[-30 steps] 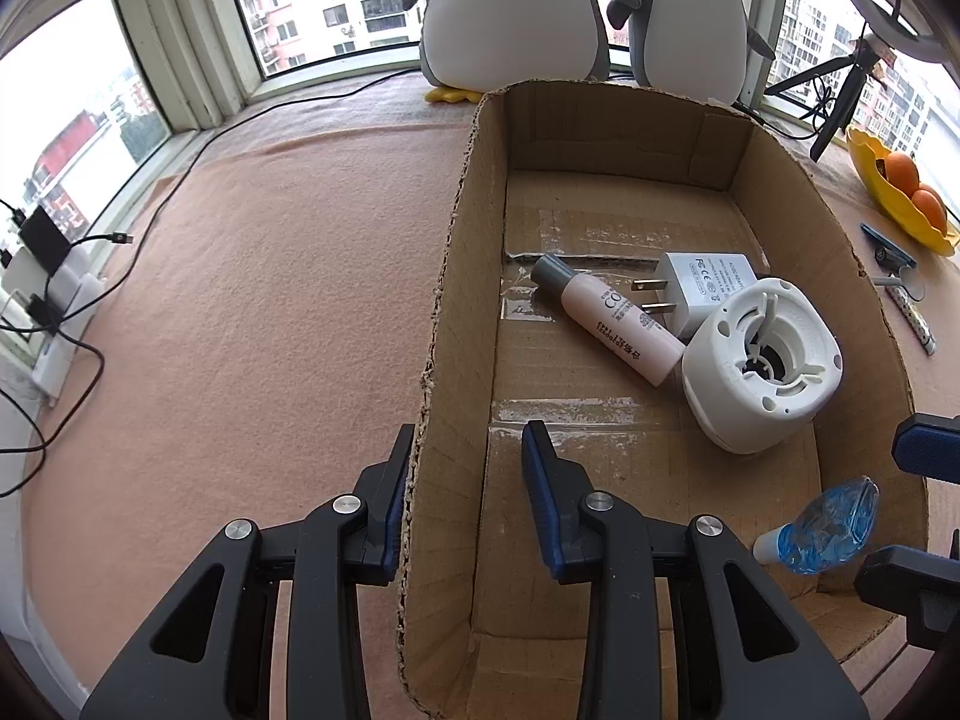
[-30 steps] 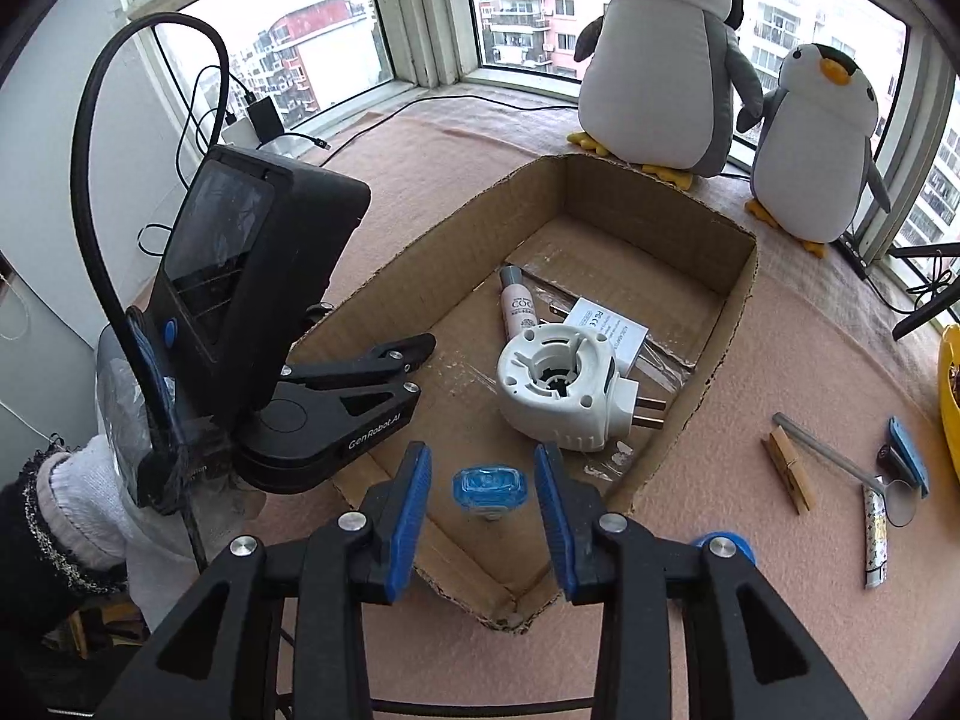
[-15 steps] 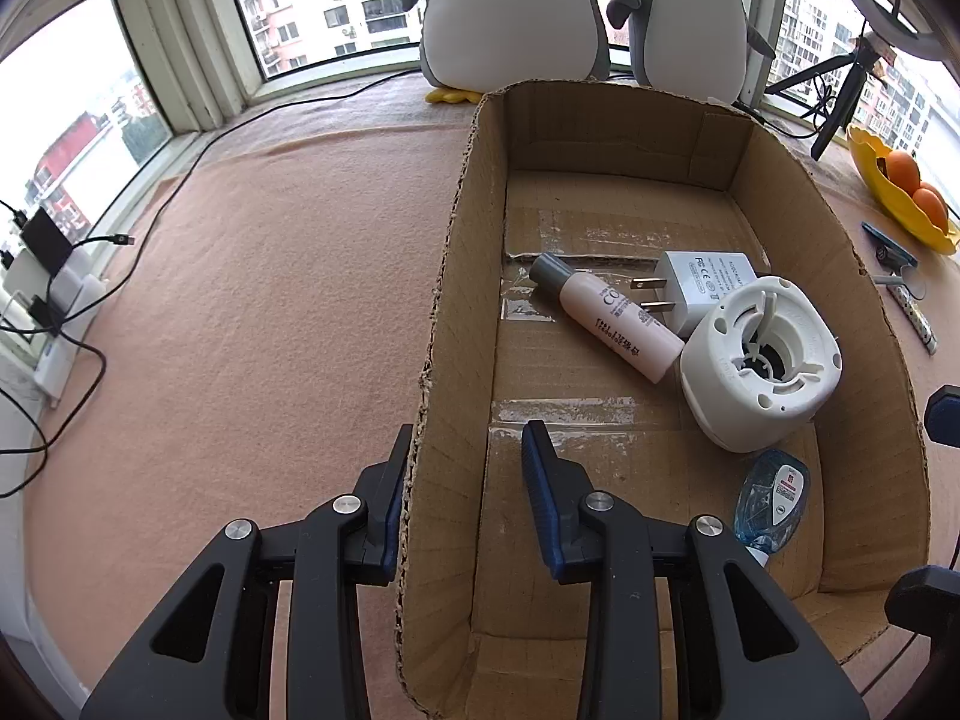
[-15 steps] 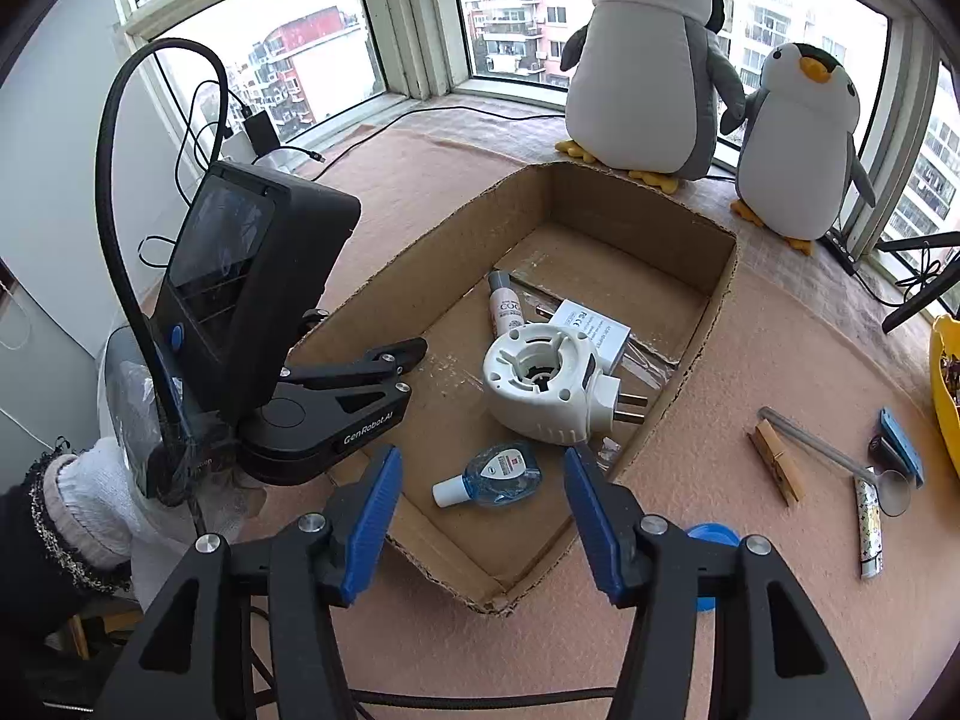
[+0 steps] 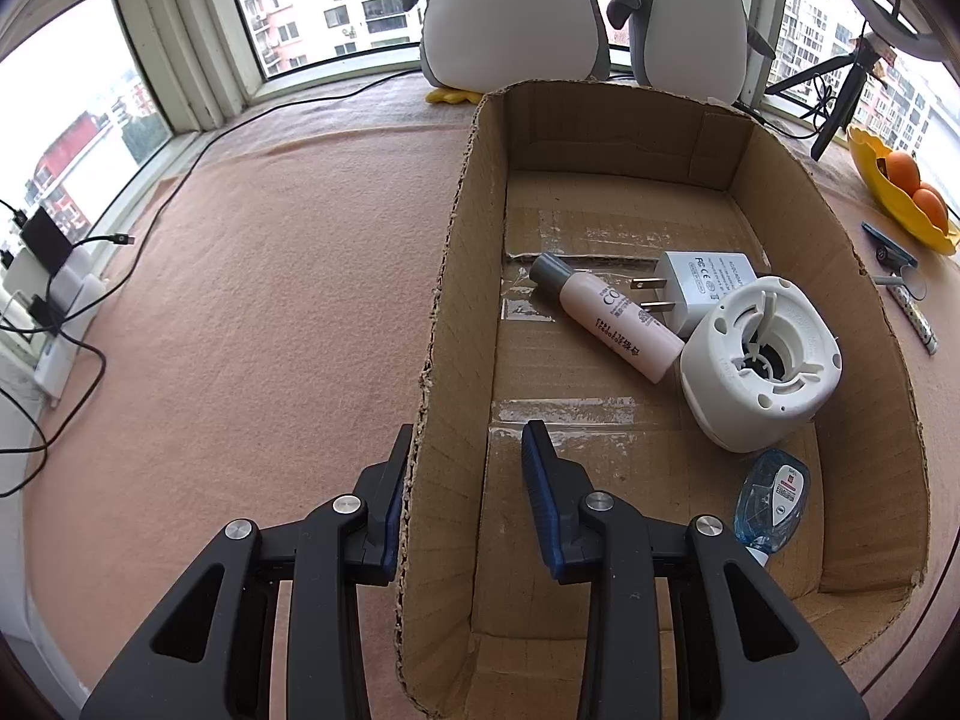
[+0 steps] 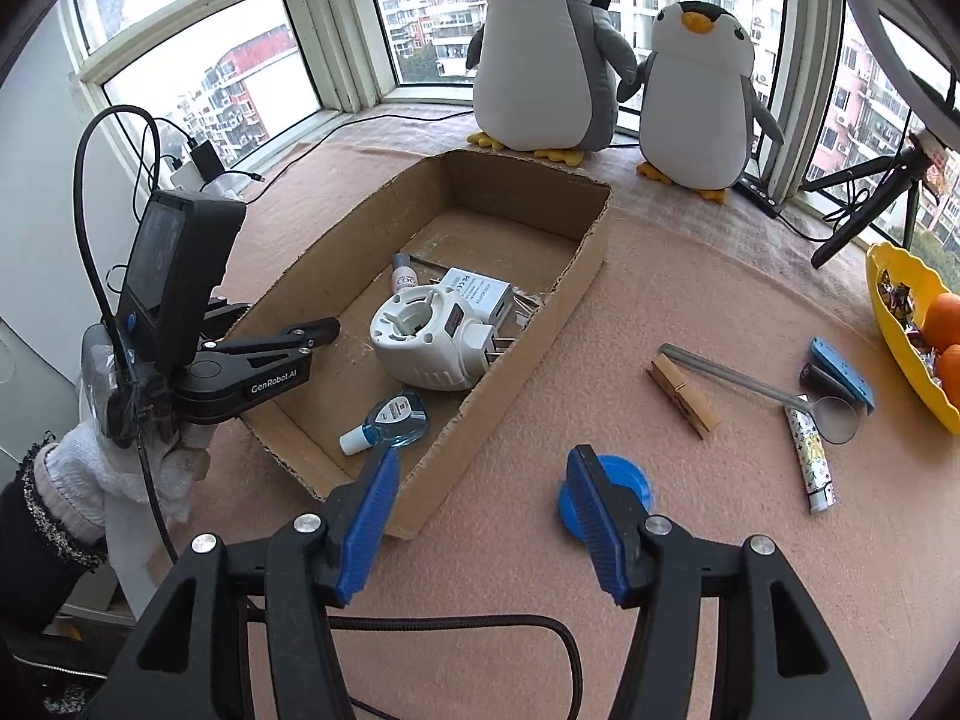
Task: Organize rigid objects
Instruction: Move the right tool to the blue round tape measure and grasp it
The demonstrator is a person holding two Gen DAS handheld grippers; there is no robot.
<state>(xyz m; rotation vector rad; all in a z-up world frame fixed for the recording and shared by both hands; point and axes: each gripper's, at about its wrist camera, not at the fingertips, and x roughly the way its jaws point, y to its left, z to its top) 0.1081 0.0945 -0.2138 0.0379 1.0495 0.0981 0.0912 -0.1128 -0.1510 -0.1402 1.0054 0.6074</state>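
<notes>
The small blue bottle (image 6: 390,420), held a second ago between the pads of the right claw (image 6: 480,516), has been released and now lies on the floor of the cardboard box (image 6: 540,324), near its front corner beside the white round device (image 6: 429,336). The right claw stands apart and empty, drawn back over the counter (image 6: 690,570). The left claw (image 5: 462,492) stays clamped on the box's side wall. Judged from this, one item is stowed; the blue lid (image 6: 624,480) lies nearest.

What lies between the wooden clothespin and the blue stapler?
A metal rod crosses the gap between clothespin and stapler, seen from the right wrist.
</notes>
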